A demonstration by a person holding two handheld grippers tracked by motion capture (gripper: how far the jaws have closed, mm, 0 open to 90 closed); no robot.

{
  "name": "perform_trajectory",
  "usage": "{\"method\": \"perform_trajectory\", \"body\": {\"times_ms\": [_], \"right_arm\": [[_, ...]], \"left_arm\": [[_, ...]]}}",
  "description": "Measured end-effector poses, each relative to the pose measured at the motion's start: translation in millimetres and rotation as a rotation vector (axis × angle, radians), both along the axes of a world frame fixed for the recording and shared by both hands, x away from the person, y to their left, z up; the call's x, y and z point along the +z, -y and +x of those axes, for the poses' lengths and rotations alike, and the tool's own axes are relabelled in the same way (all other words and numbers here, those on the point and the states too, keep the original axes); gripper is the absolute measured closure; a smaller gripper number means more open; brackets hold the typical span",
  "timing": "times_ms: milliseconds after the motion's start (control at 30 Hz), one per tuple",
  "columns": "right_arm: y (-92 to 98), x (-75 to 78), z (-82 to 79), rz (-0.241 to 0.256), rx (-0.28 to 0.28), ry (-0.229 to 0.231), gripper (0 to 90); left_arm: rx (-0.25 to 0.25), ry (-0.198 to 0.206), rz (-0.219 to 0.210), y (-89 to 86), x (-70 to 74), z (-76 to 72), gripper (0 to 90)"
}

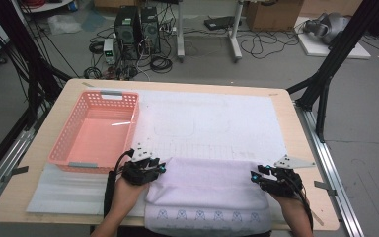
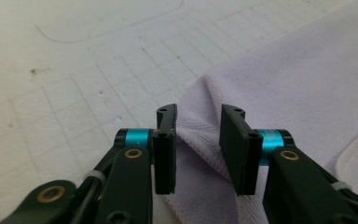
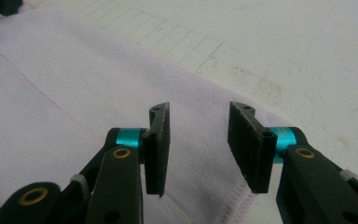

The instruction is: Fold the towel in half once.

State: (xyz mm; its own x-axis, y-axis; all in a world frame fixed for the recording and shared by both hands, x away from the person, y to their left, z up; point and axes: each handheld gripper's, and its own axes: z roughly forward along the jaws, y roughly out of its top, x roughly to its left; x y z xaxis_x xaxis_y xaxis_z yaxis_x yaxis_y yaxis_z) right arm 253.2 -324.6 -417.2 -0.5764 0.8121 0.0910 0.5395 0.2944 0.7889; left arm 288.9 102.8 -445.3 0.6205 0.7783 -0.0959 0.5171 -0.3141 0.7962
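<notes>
A pale lilac towel (image 1: pixel 207 190) lies along the table's near edge, and its patterned hem hangs over the front. My left gripper (image 1: pixel 157 167) is at the towel's far left corner. In the left gripper view that gripper (image 2: pixel 198 140) is open, with a raised fold of the towel (image 2: pixel 200 133) between the jaws. My right gripper (image 1: pixel 257 175) is at the far right corner. In the right gripper view it (image 3: pixel 199 140) stands open just above the towel (image 3: pixel 74 84), near the stitched edge.
A pink plastic basket (image 1: pixel 61 148) with nothing in it stands at the left on the table. A white gridded mat (image 1: pixel 212 123) covers the middle. Black frame legs, cables and computer boxes (image 1: pixel 138 29) stand on the floor beyond the table.
</notes>
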Motion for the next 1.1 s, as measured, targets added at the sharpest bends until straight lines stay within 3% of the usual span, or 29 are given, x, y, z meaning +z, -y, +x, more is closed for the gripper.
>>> {"method": "perform_trajectory", "body": {"times_ms": [100, 200, 333, 433, 567, 667, 767, 833, 967, 1067, 1100], "right_arm": [[1.2, -0.5, -0.6, -0.003, -0.003, 0.005, 58.4], [1.5, -1.5, -0.5, -0.004, -0.002, 0.001, 58.5], [0.8, -2.6, -0.6, -0.011, 0.003, 0.002, 58.5], [0.9, -3.3, -0.4, -0.01, -0.003, 0.0, 58.5], [0.7, -5.4, 1.3, -0.013, -0.008, -0.004, 58.5], [1.2, -7.1, 3.1, -0.032, -0.018, 0.005, 57.7], [4.3, -8.8, 6.4, -0.046, -0.059, 0.012, 52.1], [7.6, -10.3, 11.4, -0.048, -0.085, 0.012, 47.8], [7.9, -16.4, 26.5, -0.083, -0.12, -0.013, 40.9], [2.5, -27.2, 38.5, -0.106, -0.116, -0.067, 38.8], [1.7, -29.4, 39.6, -0.095, -0.118, -0.063, 38.6]], "left_arm": [[-0.003, 0.011, 0.036, 1.8, -3.2, -0.3, 68.5], [0.018, 0.045, 0.051, -2.2, -0.8, -0.5, 86.7], [0.086, 0.106, 0.048, -14.1, 6.2, 0.4, 87.5], [0.118, 0.124, 0.013, -24.0, 12.4, 1.5, 87.4], [0.124, 0.139, 0.041, -20.6, 10.0, 1.1, 86.4], [0.148, 0.156, 0.037, -20.4, 10.4, 1.0, 75.5], [0.102, 0.089, 0.005, -17.0, 7.1, 3.4, 58.2], [0.089, 0.056, 0.022, -13.6, 1.5, 5.7, 52.5], [0.083, 0.014, 0.034, -10.4, -6.1, 10.2, 48.0], [0.081, 0.009, 0.023, -10.9, -6.4, 11.0, 47.4], [0.08, 0.012, 0.028, -10.2, -6.5, 10.7, 47.4]]}}
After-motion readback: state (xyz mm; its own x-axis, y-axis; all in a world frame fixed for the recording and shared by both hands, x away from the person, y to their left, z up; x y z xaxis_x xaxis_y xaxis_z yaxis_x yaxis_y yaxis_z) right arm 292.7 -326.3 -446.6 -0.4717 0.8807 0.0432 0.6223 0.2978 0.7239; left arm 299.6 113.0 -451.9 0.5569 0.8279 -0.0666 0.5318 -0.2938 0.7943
